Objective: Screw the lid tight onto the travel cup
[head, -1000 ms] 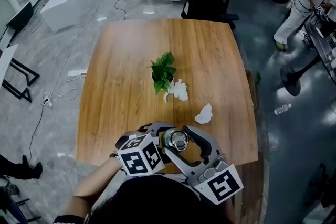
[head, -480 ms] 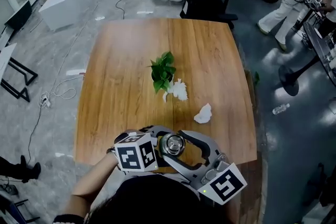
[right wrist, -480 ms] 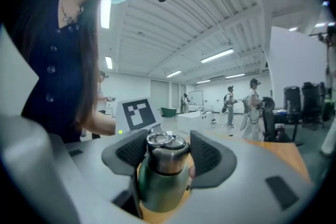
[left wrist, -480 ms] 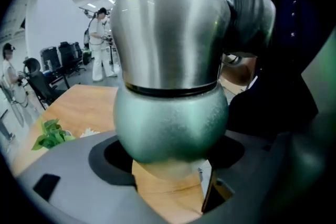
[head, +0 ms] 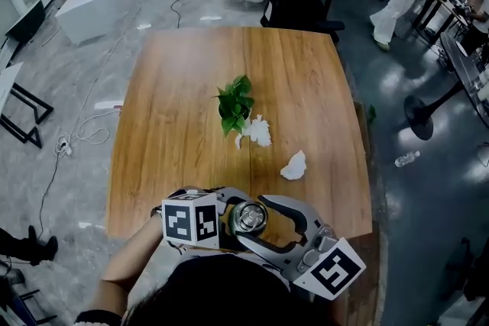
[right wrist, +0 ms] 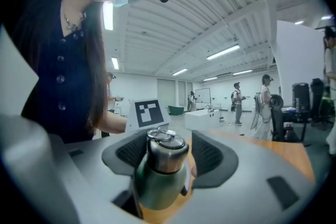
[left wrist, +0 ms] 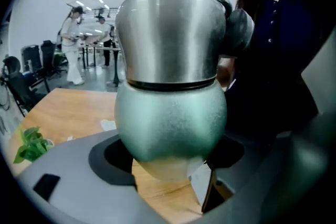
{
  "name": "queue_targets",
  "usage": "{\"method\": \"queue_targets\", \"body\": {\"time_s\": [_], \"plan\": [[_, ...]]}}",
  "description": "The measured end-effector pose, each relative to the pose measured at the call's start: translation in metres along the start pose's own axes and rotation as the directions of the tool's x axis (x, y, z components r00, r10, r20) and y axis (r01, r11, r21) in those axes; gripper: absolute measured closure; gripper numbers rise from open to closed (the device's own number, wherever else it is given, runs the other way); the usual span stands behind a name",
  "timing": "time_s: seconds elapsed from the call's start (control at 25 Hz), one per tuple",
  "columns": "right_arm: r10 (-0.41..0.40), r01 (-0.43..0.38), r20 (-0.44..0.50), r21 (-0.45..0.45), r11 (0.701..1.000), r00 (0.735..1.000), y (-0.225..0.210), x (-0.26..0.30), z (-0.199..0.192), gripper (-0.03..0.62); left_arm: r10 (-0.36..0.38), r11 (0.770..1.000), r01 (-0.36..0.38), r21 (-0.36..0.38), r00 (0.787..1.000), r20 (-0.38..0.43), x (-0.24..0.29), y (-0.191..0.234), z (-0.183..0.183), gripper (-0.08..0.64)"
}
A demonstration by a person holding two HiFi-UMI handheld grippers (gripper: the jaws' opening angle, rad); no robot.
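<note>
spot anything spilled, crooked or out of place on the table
Two crumpled white tissues lie loose on the wooden table: one beside the small potted plant, one alone nearer the right edge. Nothing spilled; the lid on the travel cup looks straight.

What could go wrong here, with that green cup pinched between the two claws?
1. The left claw grips the travel cup on its rounded green body, and that curve might slide out under a twist.
2. The right claw is around the smooth steel lid, which could slip instead of turning and stay loose.
3. The cup is at the near edge of the table, so a slip might drop it off.
</note>
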State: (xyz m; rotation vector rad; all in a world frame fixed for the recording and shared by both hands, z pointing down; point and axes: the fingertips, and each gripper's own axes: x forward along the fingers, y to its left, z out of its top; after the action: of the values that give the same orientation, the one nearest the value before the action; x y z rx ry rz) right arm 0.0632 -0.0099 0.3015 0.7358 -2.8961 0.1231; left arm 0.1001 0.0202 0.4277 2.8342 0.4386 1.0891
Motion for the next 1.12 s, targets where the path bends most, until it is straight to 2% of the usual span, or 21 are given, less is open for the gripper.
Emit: {"method": "queue_targets", "body": {"time_s": [0.08, 0.24, 0.36, 0.44, 0.56, 0.64, 0.68, 0.76, 0.84, 1.0, 1.12], "plan": [[-0.014, 0.013, -0.026, -0.034, 0.999, 1.000, -0.001, 0.002, -0.006, 0.333, 0.005, 1.000, -0.005, -0.003, 1.000, -0.022, 0.003, 0.001, -0.002, 0.173], [-0.160, 0.159, -0.006, -0.042, 0.986, 0.987, -0.017, 0.007, -0.008, 0.334, 0.170, 0.981, -0.174, -0.082, 0.984, -0.049, 0.001, 0.028, -0.008, 0.173], [-0.206, 0.207, 0.014, -0.009, 0.978, 0.978, -0.024, 0.007, -0.006, 0.336, 0.229, 0.964, -0.235, -0.122, 0.972, -0.061, -0.002, 0.037, -0.010, 0.173], [-0.184, 0.183, 0.023, 0.042, 0.982, 0.983, -0.023, 0.005, -0.005, 0.336, 0.209, 0.971, -0.214, -0.107, 0.976, -0.055, -0.003, 0.035, -0.010, 0.173], [-0.059, 0.056, 0.022, 0.115, 0.992, 0.998, -0.012, 0.001, -0.002, 0.334, 0.073, 0.997, -0.073, -0.036, 0.997, -0.013, -0.005, 0.015, -0.004, 0.173], [0.000, -0.002, 0.021, 0.099, 0.995, 1.000, -0.005, -0.001, 0.000, 0.334, -0.005, 1.000, 0.005, -0.001, 1.000, -0.011, -0.005, 0.001, -0.001, 0.173], [0.012, -0.013, 0.019, 0.077, 0.997, 1.000, -0.003, 0.000, 0.000, 0.334, -0.021, 1.000, 0.021, 0.012, 1.000, -0.018, -0.004, -0.002, -0.001, 0.173], [-0.008, 0.008, 0.011, 0.027, 1.000, 1.000, -0.002, 0.002, -0.001, 0.335, -0.006, 1.000, 0.007, 0.018, 0.999, -0.031, -0.001, 0.000, -0.001, 0.173], [-0.074, 0.074, -0.016, -0.004, 0.997, 0.997, -0.008, 0.004, -0.006, 0.339, 0.046, 0.999, -0.046, -0.008, 0.998, -0.044, 0.000, 0.010, -0.004, 0.173], [-0.194, 0.194, -0.030, -0.003, 0.981, 0.981, -0.019, 0.009, -0.009, 0.344, 0.125, 0.990, -0.129, -0.056, 0.990, -0.062, -0.001, 0.027, -0.008, 0.173], [-0.169, 0.169, -0.005, 0.041, 0.985, 0.986, -0.015, 0.008, -0.003, 0.344, 0.101, 0.994, -0.102, -0.042, 0.994, -0.035, -0.002, 0.022, -0.004, 0.173]]}}
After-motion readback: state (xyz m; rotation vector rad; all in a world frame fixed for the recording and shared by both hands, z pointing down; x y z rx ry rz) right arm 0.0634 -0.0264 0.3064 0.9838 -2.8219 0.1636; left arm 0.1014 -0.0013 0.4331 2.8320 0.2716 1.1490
